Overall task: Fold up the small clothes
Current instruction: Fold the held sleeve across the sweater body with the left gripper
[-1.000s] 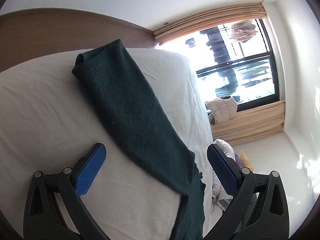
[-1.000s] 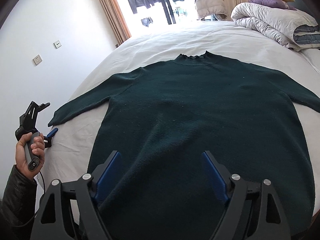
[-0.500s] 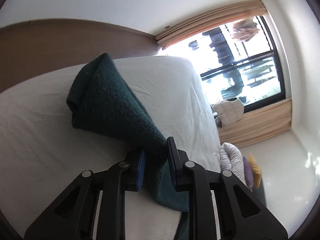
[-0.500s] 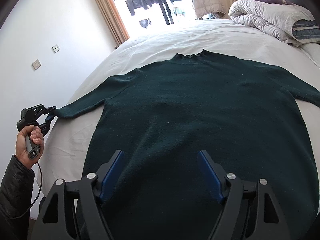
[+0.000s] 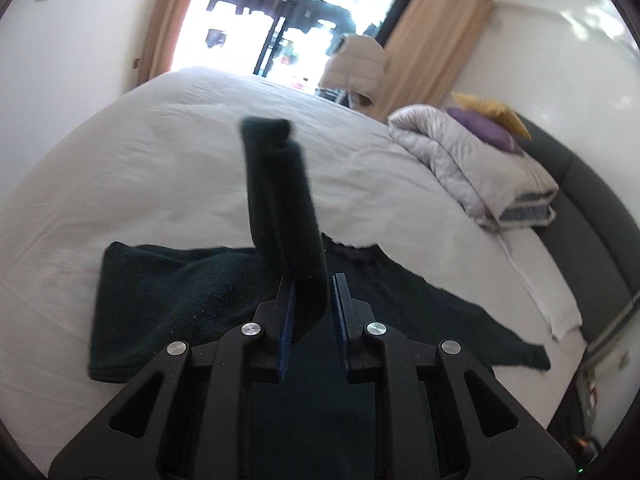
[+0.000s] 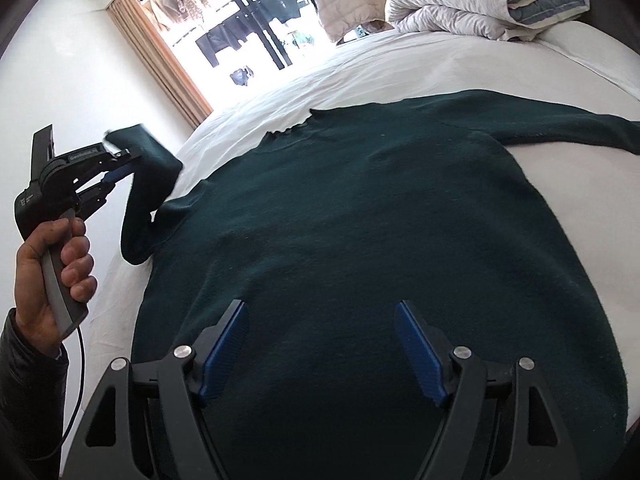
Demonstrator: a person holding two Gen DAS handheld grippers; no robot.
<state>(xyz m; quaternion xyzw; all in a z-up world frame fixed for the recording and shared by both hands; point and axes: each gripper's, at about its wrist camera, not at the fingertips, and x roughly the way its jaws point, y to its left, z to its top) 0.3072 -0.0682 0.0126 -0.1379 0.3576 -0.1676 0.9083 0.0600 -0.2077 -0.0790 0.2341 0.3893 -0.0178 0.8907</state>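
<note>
A dark green sweater (image 6: pixel 360 216) lies spread flat on the white bed (image 6: pixel 420 64), neck toward the window. My left gripper (image 5: pixel 310 304) is shut on the sweater's left sleeve (image 5: pixel 280 200), which stands up lifted between its pads. In the right wrist view the left gripper (image 6: pixel 116 166) holds that sleeve (image 6: pixel 148 184) above the bed's left edge. My right gripper (image 6: pixel 320 344) is open and empty, hovering over the sweater's lower body. The other sleeve (image 6: pixel 580 128) lies stretched out to the right.
A folded grey duvet (image 6: pixel 480 0) with purple and yellow pillows (image 5: pixel 488 120) sits at the bed's far right. A beige jacket (image 5: pixel 360 68) stands by the window with tan curtains (image 6: pixel 160 60). A dark headboard (image 5: pixel 592 208) lines the right side.
My left gripper has closed on the sleeve, lifted it off the bed and swung it inward toward the sweater's body. My right gripper has stayed open over the hem area.
</note>
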